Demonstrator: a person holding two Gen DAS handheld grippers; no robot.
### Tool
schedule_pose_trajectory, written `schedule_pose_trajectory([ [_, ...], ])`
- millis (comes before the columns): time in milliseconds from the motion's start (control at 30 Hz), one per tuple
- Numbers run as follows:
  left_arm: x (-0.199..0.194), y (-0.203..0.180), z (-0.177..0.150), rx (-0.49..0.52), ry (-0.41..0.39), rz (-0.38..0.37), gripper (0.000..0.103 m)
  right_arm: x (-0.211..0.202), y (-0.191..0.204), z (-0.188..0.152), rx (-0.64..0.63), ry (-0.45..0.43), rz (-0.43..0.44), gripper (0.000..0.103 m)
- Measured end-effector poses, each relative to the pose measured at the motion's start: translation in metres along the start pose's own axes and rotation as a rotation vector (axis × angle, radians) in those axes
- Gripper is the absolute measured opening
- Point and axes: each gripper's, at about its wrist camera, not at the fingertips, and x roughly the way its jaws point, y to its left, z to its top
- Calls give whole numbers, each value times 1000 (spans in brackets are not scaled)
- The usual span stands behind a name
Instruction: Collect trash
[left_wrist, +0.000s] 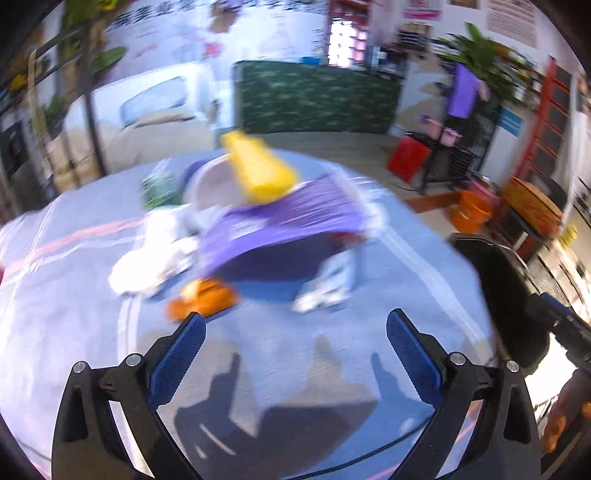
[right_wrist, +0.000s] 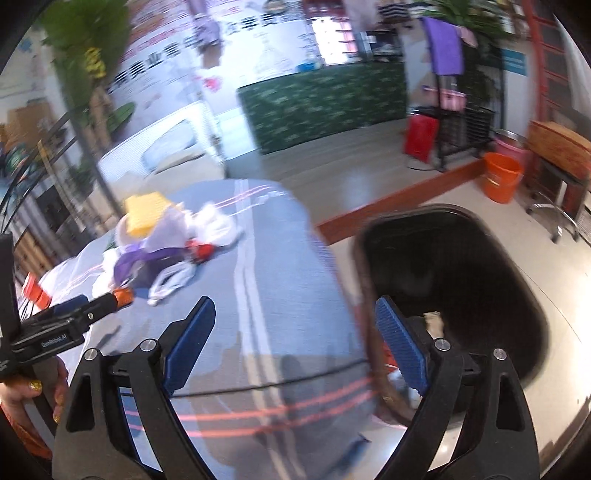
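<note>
1. Both claws are wide open and hold nothing: the left claw (left_wrist: 295, 332) hangs just short of the trash pile (left_wrist: 258, 221) on the desk (left_wrist: 74, 295), and the right claw (right_wrist: 295, 325) hangs over the desk edge beside the bin (right_wrist: 461, 277).
2. The views are blurred; closing now could miss or merely nudge a piece.
3. The orange scrap (left_wrist: 203, 295) lies nearest the left claw; a glancing grip might push it under the purple wrapper (left_wrist: 288, 214).
4. The bin sits below and off the desk; releasing early could drop trash on the floor (right_wrist: 369, 166).
</note>
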Motion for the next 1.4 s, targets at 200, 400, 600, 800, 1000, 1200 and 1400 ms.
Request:
schedule_pose_trajectory([
  [200, 5, 52, -11, -80, 32, 61, 95, 23, 46, 8, -79, 28, 71, 87],
  [400, 20, 72, -2, -107, 57, 39, 92, 39, 80, 13, -134, 58, 104, 87],
  [600, 48, 75, 11, -79, 112, 43, 81, 43, 86, 13, -132, 76, 104, 87],
  [800, 64, 79, 15, -88, 164, 36, 62, 54, 91, 14, -139, 100, 93, 87],
  [1000, 49, 88, 5, -145, 138, 13, 56, 69, 100, 21, -163, 118, 91, 87],
  [1200, 26, 100, -5, -185, 97, 8, 49, 97, 117, 27, -191, 170, 88, 87],
  [1400, 20, 107, -9, -185, 103, 4, 13, 130, 137, 20, -246, 267, 70, 83],
])
